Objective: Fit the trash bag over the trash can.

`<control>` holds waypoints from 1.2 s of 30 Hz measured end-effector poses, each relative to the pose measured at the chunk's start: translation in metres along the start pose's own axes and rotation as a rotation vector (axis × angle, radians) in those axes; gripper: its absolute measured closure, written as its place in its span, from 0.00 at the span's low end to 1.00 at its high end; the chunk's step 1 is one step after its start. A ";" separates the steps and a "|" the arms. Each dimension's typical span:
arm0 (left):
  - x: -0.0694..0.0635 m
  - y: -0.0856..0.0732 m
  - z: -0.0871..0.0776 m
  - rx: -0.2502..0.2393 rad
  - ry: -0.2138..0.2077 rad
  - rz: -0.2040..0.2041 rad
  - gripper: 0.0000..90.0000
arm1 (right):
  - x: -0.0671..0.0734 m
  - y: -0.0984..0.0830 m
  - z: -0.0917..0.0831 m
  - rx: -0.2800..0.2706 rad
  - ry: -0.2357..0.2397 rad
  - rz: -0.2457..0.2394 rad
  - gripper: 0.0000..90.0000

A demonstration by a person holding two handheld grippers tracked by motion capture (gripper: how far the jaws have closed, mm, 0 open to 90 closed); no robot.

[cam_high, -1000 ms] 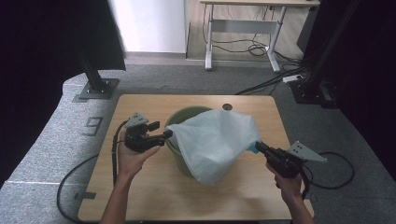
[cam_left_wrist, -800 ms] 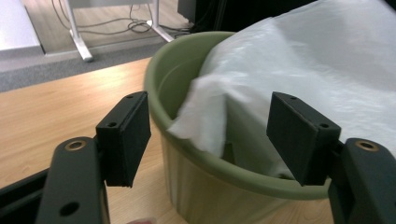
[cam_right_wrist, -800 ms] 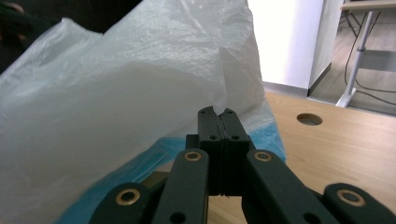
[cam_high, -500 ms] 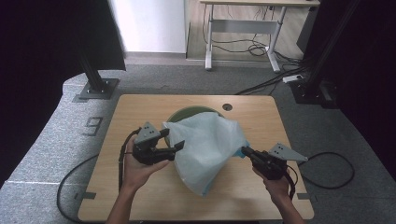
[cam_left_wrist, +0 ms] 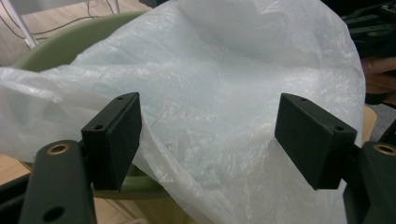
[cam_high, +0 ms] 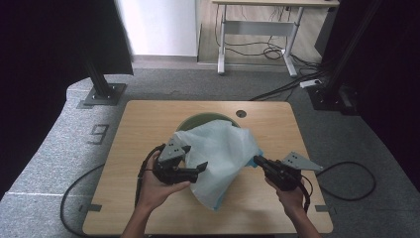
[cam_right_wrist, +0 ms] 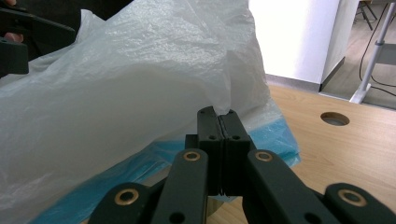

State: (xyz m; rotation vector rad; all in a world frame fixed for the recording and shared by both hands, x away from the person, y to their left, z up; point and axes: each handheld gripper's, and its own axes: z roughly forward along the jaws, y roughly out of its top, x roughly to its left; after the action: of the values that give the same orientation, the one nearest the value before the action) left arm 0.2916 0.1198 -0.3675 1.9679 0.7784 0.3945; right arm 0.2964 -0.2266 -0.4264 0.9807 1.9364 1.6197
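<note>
Wood-grain surface [cam_high: 138,129] sits under my high view, pale and rounded at the corners, with a round cable hole [cam_high: 241,113] near its far edge. Grey carpet surrounds it, a white "9" marked on the floor at its left. Beyond stand a white wall panel, a light desk frame [cam_high: 257,29] with loose cables under it, and black stand bases on both sides.

On the middle of the surface I see a green bin [cam_high: 198,120], mostly covered by a white translucent plastic bag [cam_high: 223,148] draped over it and spilling toward me. My right tool [cam_right_wrist: 219,122] is clenched on the bag's edge, jaws pressed together with a pinch of film between them, at the bag's right side. My left tool [cam_high: 198,168] is at the bag's left side; its jaws have just been opening and now stand wide apart, released, with film bulging into the gap but neither pad pressing it.

Blue shows beneath the bag in the right gripper view; I cannot tell what it is. The bin's inside and its near rim are hidden by the film.
</note>
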 end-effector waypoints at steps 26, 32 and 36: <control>-0.007 -0.008 0.008 0.039 -0.029 0.021 0.49 | 0.003 0.000 -0.001 -0.004 0.000 0.004 0.97; -0.006 -0.006 0.009 0.046 -0.085 0.017 0.65 | 0.002 -0.001 -0.001 -0.002 0.001 0.008 0.97; -0.006 -0.005 0.007 0.038 -0.113 0.006 0.76 | 0.000 -0.001 -0.002 0.000 0.000 0.011 0.97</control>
State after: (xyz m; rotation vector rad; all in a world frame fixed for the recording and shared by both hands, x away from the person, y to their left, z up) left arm 0.2896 0.1129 -0.3746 2.0099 0.7119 0.2711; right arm 0.2942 -0.2280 -0.4270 0.9931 1.9343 1.6250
